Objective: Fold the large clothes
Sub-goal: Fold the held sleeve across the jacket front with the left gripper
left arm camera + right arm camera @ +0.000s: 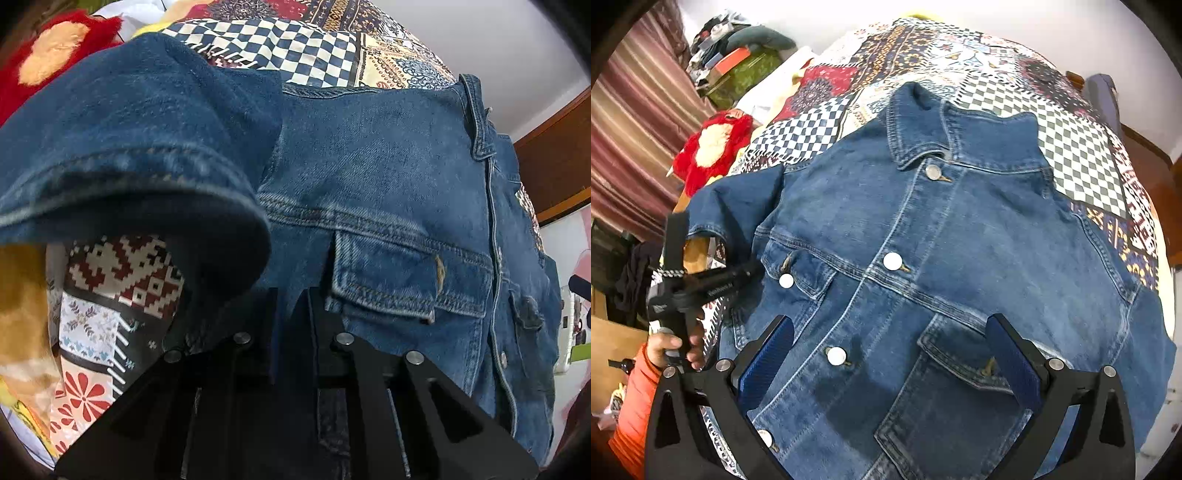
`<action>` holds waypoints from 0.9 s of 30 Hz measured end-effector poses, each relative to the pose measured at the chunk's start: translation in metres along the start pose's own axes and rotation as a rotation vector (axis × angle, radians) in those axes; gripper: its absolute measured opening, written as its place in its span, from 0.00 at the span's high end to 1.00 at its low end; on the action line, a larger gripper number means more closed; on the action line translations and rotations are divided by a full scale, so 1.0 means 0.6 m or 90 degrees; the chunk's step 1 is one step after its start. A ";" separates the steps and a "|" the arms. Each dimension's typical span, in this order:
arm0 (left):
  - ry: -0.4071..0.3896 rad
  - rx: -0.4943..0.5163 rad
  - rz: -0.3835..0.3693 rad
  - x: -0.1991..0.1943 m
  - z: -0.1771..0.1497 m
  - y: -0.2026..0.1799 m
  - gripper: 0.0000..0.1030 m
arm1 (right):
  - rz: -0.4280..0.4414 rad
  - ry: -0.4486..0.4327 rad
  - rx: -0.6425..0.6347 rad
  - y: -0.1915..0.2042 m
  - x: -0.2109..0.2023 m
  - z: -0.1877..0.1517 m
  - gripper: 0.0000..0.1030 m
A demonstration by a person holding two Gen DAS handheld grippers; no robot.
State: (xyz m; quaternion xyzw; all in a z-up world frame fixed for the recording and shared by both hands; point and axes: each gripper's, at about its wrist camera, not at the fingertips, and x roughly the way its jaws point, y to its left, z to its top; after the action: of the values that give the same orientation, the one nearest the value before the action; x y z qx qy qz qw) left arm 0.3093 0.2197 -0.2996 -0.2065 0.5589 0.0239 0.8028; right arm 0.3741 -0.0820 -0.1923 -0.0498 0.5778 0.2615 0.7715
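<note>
Here is the blue denim jacket (960,251), buttoned and lying front-up on the patchwork-quilted bed (1082,155), collar toward twelve o'clock in the right wrist view. The left tool (746,275) comes in at nine o'clock, gripped by a hand (674,345) in an orange sleeve (631,410), and its jaws are pinched nearly shut on the jacket's short sleeve (122,147), which arches up off the quilt and looms at ten o'clock in the left view. The right tool (894,365) hangs above the lower front with its blue-padded fingers (1015,365) spread wide, nothing between them.

This looks like thick, heavy denim: stiff enough to keep a crease, floppy enough to sag from one pinch, and not slippery. Doubled seams and hems seem the best places to grab, so the sleeve cuff, the shoulder seam or the bottom hem. Metal buttons (892,261) could snag a pad.

Containers: only the chest pockets (964,354), flaps down, contents unseen. A red plush toy (713,147) sits at ten o'clock.
</note>
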 end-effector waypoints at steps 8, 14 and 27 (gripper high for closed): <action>-0.109 -0.047 -0.031 -0.147 -0.032 0.045 0.32 | 0.012 -0.012 0.003 0.006 0.000 -0.008 0.00; -0.157 -0.126 -0.086 -0.209 -0.017 0.124 0.30 | 0.024 -0.008 -0.002 0.026 0.013 -0.002 0.00; -0.123 -0.345 -0.176 -0.114 0.033 0.254 0.48 | 0.009 -0.007 -0.014 0.037 0.017 -0.002 0.00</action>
State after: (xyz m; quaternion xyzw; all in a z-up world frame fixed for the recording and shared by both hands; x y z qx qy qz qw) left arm 0.2605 0.3789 -0.2783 -0.4837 0.4197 0.0820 0.7637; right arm 0.3650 -0.0598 -0.1973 -0.0531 0.5709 0.2736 0.7722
